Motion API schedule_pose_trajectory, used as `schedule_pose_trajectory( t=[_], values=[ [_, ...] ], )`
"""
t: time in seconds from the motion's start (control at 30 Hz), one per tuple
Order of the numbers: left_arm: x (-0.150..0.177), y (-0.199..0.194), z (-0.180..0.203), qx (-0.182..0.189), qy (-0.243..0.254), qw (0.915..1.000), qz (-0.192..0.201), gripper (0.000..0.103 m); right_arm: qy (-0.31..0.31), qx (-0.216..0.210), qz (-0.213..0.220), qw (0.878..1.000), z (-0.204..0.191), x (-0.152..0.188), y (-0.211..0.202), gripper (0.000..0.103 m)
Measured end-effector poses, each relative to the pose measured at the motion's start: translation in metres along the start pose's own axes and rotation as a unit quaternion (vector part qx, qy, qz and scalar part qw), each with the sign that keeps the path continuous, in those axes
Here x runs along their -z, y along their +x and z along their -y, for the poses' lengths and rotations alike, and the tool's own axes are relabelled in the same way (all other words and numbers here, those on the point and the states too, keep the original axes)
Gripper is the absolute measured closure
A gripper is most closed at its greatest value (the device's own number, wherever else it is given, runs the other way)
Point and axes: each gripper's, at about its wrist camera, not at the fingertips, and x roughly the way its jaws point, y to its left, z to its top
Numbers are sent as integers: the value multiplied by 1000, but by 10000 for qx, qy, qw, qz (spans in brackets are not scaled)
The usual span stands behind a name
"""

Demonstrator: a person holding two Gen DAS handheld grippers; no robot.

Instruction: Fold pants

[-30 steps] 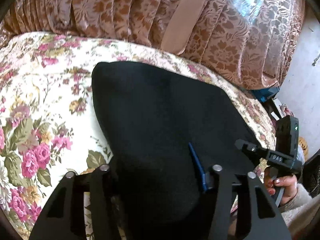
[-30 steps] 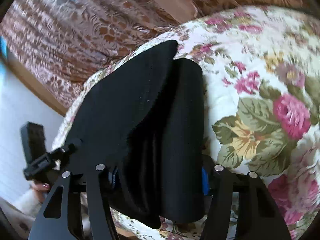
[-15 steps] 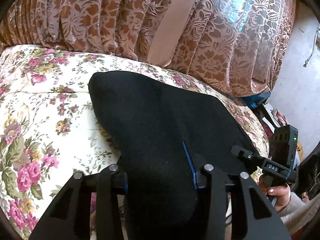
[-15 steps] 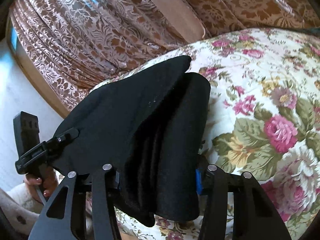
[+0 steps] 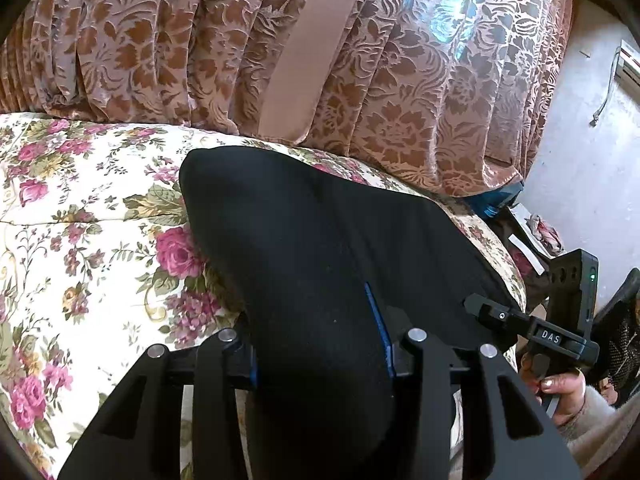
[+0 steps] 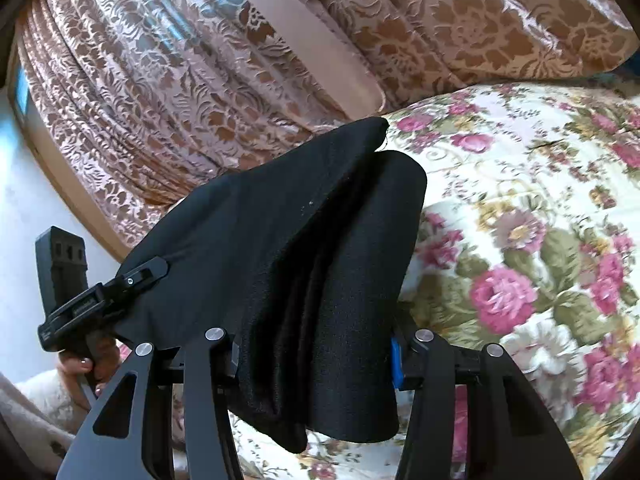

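black pants [image 5: 312, 264] clamped between both hand-held grippers, apparently above floral bedspread [image 5: 80, 240]

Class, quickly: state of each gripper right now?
Left gripper: closed on the black pants.
Right gripper: closed on the same pants.

Floral bedspread [image 5: 80, 240], brown patterned curtain [image 5: 400, 92] behind — pale wall [image 5: 580, 140] beside

Two wrist fisheyes, close over a floral bed, angled downward.

Left wrist view: along the left gripper [image 5: 320, 356] toward the curtain [image 5: 400, 92], right gripper [image 5: 480, 308] at right edge. Right wrist view: along the same right gripper [image 6: 316, 354], left gripper [image 6: 148, 270] at left. Shared: black pants [image 5: 304, 248], bedspread [image 6: 520, 208], curtain.
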Motion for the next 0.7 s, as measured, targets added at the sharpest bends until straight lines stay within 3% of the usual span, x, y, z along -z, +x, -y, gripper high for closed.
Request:
schedule_pose_trajectory(
  t=[0.37, 0.7],
  values=[
    [-23, 8, -23, -360, -147, 9991, 188, 62, -149, -71, -9, 9999, 0, -28, 24, 54],
    [-64, 44, -52, -640, -350, 9970, 262, 62, -314, -389, -87, 9987, 0, -70, 80, 55]
  ],
)
